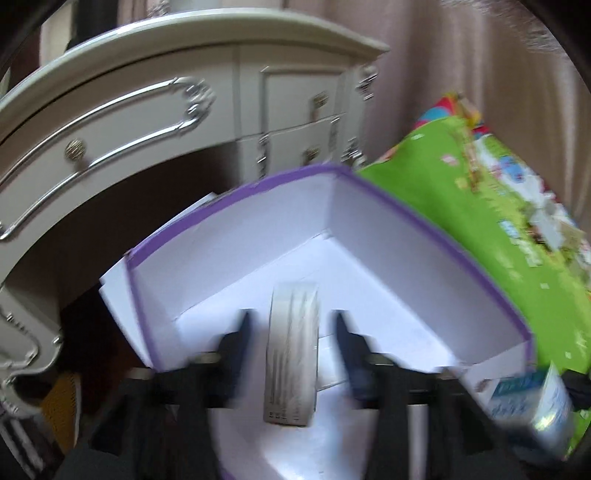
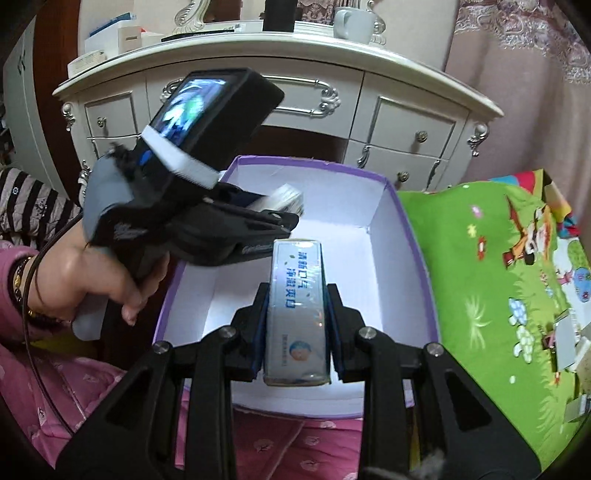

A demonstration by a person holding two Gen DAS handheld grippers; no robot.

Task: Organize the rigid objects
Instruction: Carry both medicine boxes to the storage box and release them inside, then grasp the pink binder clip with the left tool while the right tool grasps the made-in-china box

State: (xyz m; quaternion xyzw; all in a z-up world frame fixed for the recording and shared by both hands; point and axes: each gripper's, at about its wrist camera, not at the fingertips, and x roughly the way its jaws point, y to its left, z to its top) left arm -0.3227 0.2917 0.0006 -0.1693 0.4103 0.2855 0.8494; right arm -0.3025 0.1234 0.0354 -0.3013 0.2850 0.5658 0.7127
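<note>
An open storage box [image 1: 295,173] with a purple rim and white lining fills the middle of both views [image 2: 295,159]. In the blurred left wrist view, a narrow silver-grey carton [image 1: 291,350] sits loose between the fingers of my left gripper [image 1: 293,328], with a gap on each side, over the box's inside. My right gripper [image 2: 297,295] is shut on a slim carton with blue lettering [image 2: 297,306], held above the box's near end. The left gripper [image 2: 288,218] also shows from the right wrist, with the silver carton [image 2: 286,199] blurred at its tip.
A white dresser [image 2: 402,122] with drawers stands behind the box, with a mug [image 2: 351,22] on top. A green cartoon mat [image 2: 480,277] lies to the right with small boxes [image 2: 565,343] on it. A person's hand [image 2: 110,280] and pink quilted cloth [image 2: 295,443] are near.
</note>
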